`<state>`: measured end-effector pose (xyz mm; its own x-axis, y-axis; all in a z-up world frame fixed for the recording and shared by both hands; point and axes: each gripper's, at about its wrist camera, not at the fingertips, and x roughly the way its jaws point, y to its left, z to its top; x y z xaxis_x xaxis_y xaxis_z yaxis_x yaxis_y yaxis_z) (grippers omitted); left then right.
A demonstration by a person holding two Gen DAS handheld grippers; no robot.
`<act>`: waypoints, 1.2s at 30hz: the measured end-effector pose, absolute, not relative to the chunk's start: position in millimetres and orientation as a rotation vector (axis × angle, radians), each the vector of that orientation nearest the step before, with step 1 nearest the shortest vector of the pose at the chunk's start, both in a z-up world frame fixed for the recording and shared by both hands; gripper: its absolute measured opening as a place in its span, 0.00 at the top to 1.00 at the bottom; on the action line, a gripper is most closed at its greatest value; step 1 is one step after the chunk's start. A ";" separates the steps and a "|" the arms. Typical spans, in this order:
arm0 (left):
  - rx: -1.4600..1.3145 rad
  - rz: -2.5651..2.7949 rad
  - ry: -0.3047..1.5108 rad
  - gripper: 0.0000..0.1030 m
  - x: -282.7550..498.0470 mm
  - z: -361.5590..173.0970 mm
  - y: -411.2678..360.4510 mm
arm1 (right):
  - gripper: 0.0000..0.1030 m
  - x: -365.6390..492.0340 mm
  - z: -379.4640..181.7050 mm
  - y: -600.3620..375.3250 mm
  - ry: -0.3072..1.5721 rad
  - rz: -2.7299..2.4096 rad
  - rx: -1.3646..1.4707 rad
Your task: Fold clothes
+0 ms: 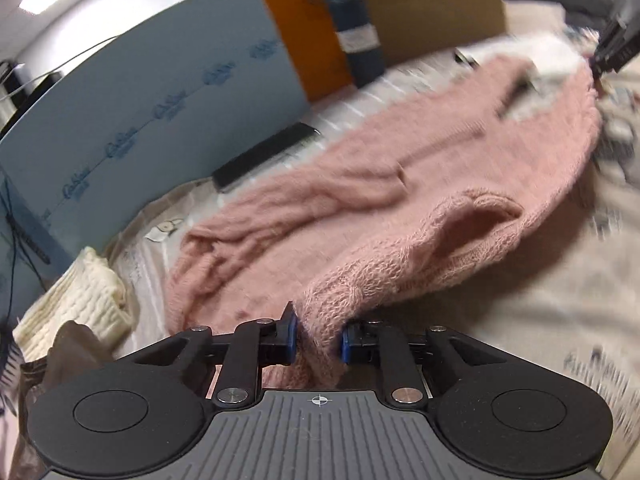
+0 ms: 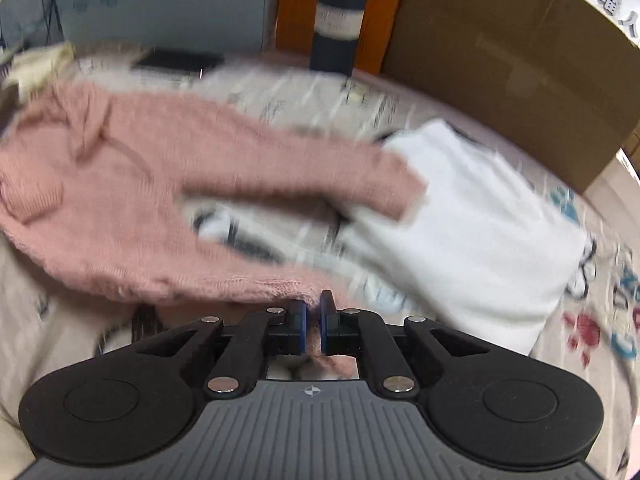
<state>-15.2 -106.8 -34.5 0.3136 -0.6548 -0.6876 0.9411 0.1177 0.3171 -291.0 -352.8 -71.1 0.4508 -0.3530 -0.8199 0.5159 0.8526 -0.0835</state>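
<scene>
A fuzzy pink knit sweater (image 1: 400,208) lies stretched across the patterned table cover, with one sleeve bunched toward the left. My left gripper (image 1: 318,338) is shut on a thick fold of the sweater's near edge. In the right wrist view the same pink sweater (image 2: 140,184) spreads to the left, one sleeve reaching right over a white folded garment (image 2: 472,224). My right gripper (image 2: 313,322) is shut on the sweater's edge, pink knit showing between its blue pads. The right gripper also shows far off at the top right of the left wrist view (image 1: 616,44).
A cream knit garment (image 1: 76,304) lies at the left. A black flat device (image 1: 264,156) lies near the light blue board (image 1: 140,100). An orange box (image 1: 308,28), a dark cylinder (image 1: 352,28) and a cardboard box (image 2: 512,72) stand at the back.
</scene>
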 end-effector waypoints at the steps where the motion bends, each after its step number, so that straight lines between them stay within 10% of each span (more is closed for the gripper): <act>1: 0.795 -1.218 0.439 0.82 -9.5 -28.2 -111.1 | 0.95 -286.0 -64.6 -361.4 0.961 -0.527 0.202; 16: 0.762 -1.249 0.662 0.76 85.3 -23.9 -206.2 | 0.94 -223.0 -58.6 -488.1 1.031 -0.369 0.495; 23: 0.733 -1.331 0.580 0.31 81.9 -21.9 -233.2 | 0.68 -242.4 -63.8 -507.2 0.913 -0.457 0.626; 27: 0.714 -1.496 0.562 0.28 64.5 -25.3 -257.8 | 0.63 -256.4 -66.0 -501.2 0.836 -0.483 0.701; 30: 0.794 -1.527 0.568 0.45 53.8 -40.5 -277.5 | 0.64 -257.9 -67.7 -485.6 0.829 -0.500 0.685; 32: 0.819 -1.514 0.584 0.87 52.6 -47.8 -284.3 | 0.83 -253.9 -72.2 -475.5 0.870 -0.534 0.625; 36: 0.758 -1.475 0.570 0.89 59.2 -41.9 -283.4 | 0.93 -255.6 -67.3 -470.8 0.835 -0.553 0.557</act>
